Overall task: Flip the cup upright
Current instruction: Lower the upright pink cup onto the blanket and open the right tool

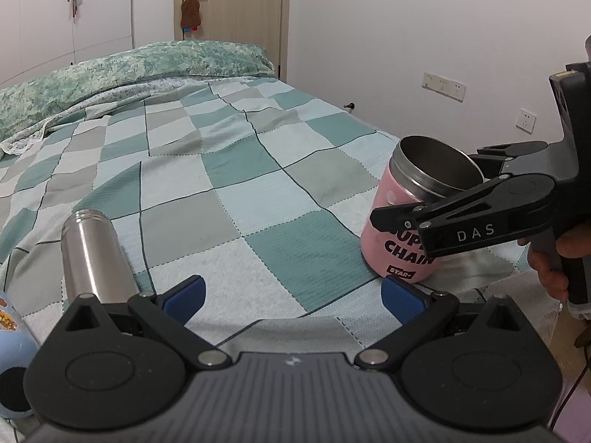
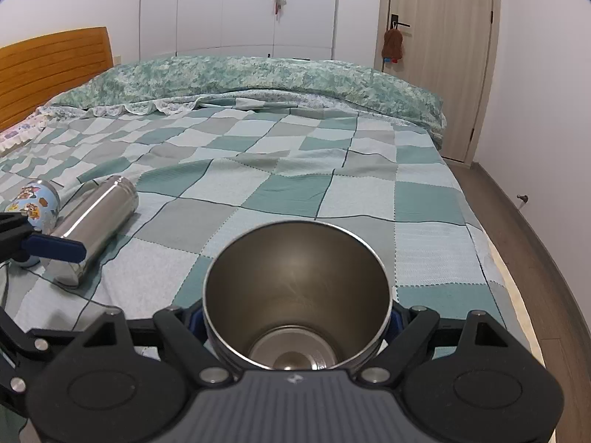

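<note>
On the checked green bedspread (image 1: 236, 192), my right gripper (image 2: 297, 317) clamps its jaws on the pink cup (image 1: 402, 236), which stands nearly upright, tilted slightly, mouth open to show a steel interior, at the near right of the bed. Black lettering on the cup reads "SUP…" and "CHAIN", above a small "STAR+" tag; the gripper's arm carries the letters "DAS". My left gripper (image 1: 293, 297) hovers with jaws apart, holding nothing. At the near left a steel flask (image 2: 94, 221) lies on its side beside a blue cartoon-printed bottle (image 2: 37, 203).
</note>
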Demonstrator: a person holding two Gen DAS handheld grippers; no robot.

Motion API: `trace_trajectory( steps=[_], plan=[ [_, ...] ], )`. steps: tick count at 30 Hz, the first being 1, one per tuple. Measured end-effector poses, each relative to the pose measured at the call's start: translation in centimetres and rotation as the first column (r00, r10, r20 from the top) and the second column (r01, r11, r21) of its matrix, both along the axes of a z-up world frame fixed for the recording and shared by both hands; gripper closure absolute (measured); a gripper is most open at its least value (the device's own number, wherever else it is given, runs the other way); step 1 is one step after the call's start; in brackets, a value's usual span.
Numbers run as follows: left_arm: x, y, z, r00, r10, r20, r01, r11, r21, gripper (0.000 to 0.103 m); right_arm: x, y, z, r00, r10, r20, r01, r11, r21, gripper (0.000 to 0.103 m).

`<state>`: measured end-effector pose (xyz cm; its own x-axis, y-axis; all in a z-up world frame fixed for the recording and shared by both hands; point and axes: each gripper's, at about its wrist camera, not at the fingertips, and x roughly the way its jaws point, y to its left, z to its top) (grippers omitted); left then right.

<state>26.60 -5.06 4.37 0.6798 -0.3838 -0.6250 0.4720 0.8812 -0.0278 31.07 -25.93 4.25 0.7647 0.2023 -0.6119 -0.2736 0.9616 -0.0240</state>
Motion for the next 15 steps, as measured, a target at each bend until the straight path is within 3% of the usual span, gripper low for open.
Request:
trace_trajectory(
  steps=[4,7,15],
  plan=[
    [-0.5,0.1,0.3,1.000,-0.001,0.008,0.001,1.000,0.001,0.000,-0.3,-0.4,0.2,1.000,-0.015,-0.003,0.015,1.000,0.019,0.018],
    [-1.2,0.1,0.8,1.000,0.003,0.019,-0.003,1.000,0.006,0.000,-1.9,-1.2,1.2,0.999,-0.029,0.041,0.026,0.996,0.082,0.000],
    [-7.5,0.3,3.7,0.994,0.050,0.102,-0.049,0.999,-0.008,0.000,-10.1,-1.1,4.6,0.970,-0.015,0.242,-0.016,0.992,0.127,0.000]
  ],
)
